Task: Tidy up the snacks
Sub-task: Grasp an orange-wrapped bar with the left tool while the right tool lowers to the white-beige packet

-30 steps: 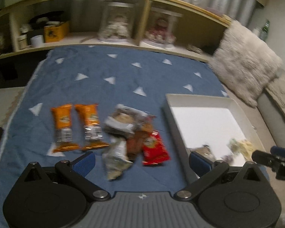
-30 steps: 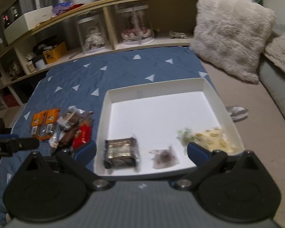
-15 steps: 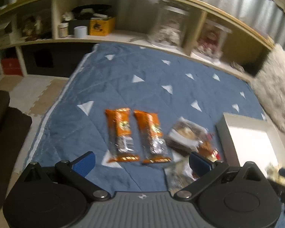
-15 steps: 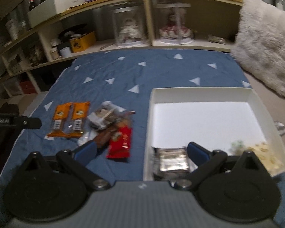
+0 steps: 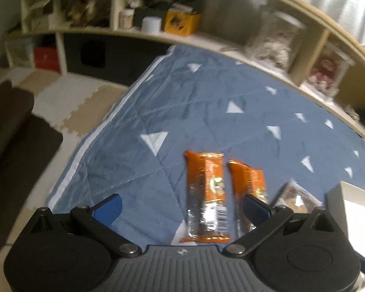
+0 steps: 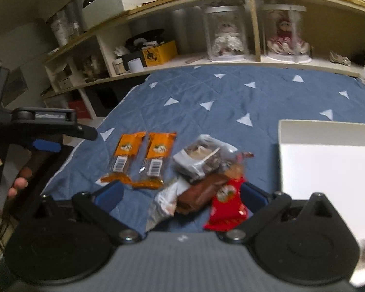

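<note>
Two orange snack bars (image 5: pixel 205 189) (image 5: pixel 249 185) lie side by side on the blue quilt (image 5: pixel 206 112). My left gripper (image 5: pixel 182 209) hovers open just above their near ends, holding nothing. A clear-and-white packet (image 5: pixel 294 199) lies to their right. In the right wrist view the same orange bars (image 6: pixel 127 155) (image 6: pixel 158 155) sit left of a heap: a white packet (image 6: pixel 202 155), a brown packet (image 6: pixel 204 192), a red packet (image 6: pixel 227 204) and a silvery packet (image 6: pixel 165 199). My right gripper (image 6: pixel 182 193) stands open and empty over that heap. The white tray (image 6: pixel 328 124) is at the right.
A low wooden shelf (image 6: pixel 231 60) with jars, dolls and a yellow box (image 6: pixel 160 53) runs along the quilt's far edge. A hand (image 6: pixel 19 182) holds the left gripper at the left. Beige floor mats (image 5: pixel 68 102) and a dark cushion (image 5: pixel 12 133) lie beyond the quilt's left edge.
Both grippers have swung left. The left view moved from the snack heap and tray to the orange bars. The right view left the tray and now faces the heap.
</note>
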{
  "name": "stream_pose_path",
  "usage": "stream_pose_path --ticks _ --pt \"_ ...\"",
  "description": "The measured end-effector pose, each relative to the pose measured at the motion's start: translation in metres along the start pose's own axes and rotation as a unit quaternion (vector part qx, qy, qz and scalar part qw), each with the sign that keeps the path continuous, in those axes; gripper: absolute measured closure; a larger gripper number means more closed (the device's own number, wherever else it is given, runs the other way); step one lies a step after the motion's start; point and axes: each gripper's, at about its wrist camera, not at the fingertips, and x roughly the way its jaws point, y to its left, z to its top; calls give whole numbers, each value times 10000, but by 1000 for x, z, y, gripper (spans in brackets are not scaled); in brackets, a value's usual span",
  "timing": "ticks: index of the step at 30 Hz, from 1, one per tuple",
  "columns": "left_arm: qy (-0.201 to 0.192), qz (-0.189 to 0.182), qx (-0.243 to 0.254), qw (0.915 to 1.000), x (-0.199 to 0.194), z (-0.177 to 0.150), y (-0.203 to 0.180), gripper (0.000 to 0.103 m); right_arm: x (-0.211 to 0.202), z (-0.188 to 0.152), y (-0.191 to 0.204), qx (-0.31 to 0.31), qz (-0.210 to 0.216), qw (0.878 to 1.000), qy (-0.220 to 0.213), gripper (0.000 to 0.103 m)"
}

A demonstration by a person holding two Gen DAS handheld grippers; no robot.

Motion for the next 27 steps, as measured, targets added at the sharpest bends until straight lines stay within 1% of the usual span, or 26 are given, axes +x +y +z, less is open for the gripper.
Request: stream_pose_path --ticks 4,8,9,11,12,13,14,15,17,19,20,21,22,25,27 --pt "266 48 -193 9994 23 3 2 0 22 1 2 58 27 9999 -78 0" --pt "200 10 -63 9998 34 3 -5 0 33 -4 3 50 -9 10000 12 0" --pt "182 5 11 9998 36 3 -8 0 35 -6 1 7 69 10000 46 0" --pt "160 4 201 9997 41 2 -16 0 33 -12 -4 17 499 9987 100 1" --pt "168 -3 304 9994 43 0 -20 0 33 -14 -5 105 560 9983 88 5" --pt "194 -14 406 9990 45 -1 -23 0 32 -15 -4 103 513 9986 119 10" --pt "264 -22 526 9983 48 -2 -27 0 33 -14 -2 9 471 9987 179 24" --pt "341 -23 616 9975 52 -3 -29 0 34 -14 1 -104 474 9985 238 35" --pt "457 -49 783 9959 57 -7 -32 0 36 -14 4 -204 561 9976 346 40" --pt "429 -37 903 9950 58 -10 -34 0 39 -15 7 -261 709 9961 448 50" --pt "422 -2 965 9944 58 -12 -34 0 40 -17 8 -295 731 9957 489 58" --pt "414 12 1007 9941 58 -12 -34 0 40 -18 10 -346 726 9952 551 71" --pt "402 7 1042 9937 57 -13 -33 0 41 -21 11 -380 722 9947 622 78" --pt "312 -57 905 9954 53 -13 -28 0 34 -21 11 -231 884 9933 702 79" --pt "278 -132 754 9967 51 -12 -26 5 27 -20 9 33 1150 9904 769 80"
